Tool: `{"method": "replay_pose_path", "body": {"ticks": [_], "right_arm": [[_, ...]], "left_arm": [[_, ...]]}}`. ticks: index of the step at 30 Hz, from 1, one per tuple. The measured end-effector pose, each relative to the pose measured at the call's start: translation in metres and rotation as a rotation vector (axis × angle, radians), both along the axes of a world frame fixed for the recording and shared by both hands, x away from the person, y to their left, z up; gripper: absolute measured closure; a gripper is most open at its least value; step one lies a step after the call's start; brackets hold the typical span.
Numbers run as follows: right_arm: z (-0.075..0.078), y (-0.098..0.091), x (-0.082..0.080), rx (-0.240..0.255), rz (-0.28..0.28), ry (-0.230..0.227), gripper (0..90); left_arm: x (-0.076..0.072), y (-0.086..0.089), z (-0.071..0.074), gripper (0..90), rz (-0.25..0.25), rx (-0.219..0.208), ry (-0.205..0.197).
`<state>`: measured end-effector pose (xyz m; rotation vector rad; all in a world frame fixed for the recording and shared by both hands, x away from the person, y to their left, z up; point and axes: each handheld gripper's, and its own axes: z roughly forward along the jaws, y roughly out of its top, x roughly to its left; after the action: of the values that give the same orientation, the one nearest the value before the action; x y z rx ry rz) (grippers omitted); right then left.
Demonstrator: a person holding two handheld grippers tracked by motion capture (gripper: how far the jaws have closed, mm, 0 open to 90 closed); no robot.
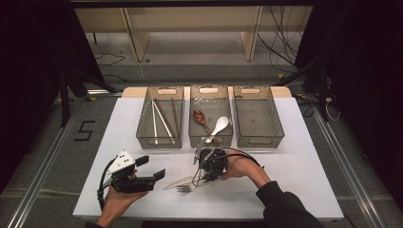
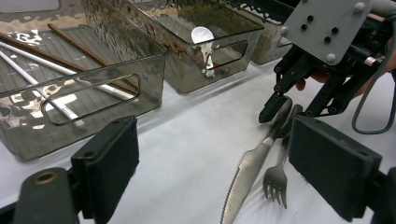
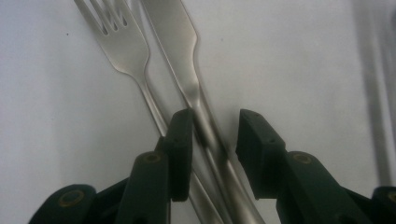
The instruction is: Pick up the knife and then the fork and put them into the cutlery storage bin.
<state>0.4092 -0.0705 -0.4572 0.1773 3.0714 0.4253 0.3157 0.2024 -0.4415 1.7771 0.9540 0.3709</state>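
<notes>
A steel knife and a fork lie side by side on the white table near its front, handles pointing toward the bins. My right gripper points down over the handles. In the right gripper view its jaws straddle the knife handle, the left pad beside it and the right pad a little apart; the fork handle runs just outside the left jaw. The right gripper is open. My left gripper is held open at the front left with nothing in it, aimed at the knife and fork.
Three clear bins stand in a row at the back. The left bin holds chopsticks. In the middle bin lie a brown spoon and a white spoon. The right bin stands beside it.
</notes>
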Motion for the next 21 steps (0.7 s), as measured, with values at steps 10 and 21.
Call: {"method": "replay_pose_path", "body": {"ticks": [10, 21], "right_arm": [[-0.0019, 0.0039, -0.002, -0.039, 0.033, -0.002, 70.1], [-0.0031, 0.0063, -0.0073, -0.037, 0.052, -0.022, 75.8]], "left_arm": [[0.0002, -0.0005, -0.0001, 15.8, 0.0, 0.003, 0.003], [0.0001, -0.0008, 0.0, 15.8, -0.002, 0.003, 0.002]]}}
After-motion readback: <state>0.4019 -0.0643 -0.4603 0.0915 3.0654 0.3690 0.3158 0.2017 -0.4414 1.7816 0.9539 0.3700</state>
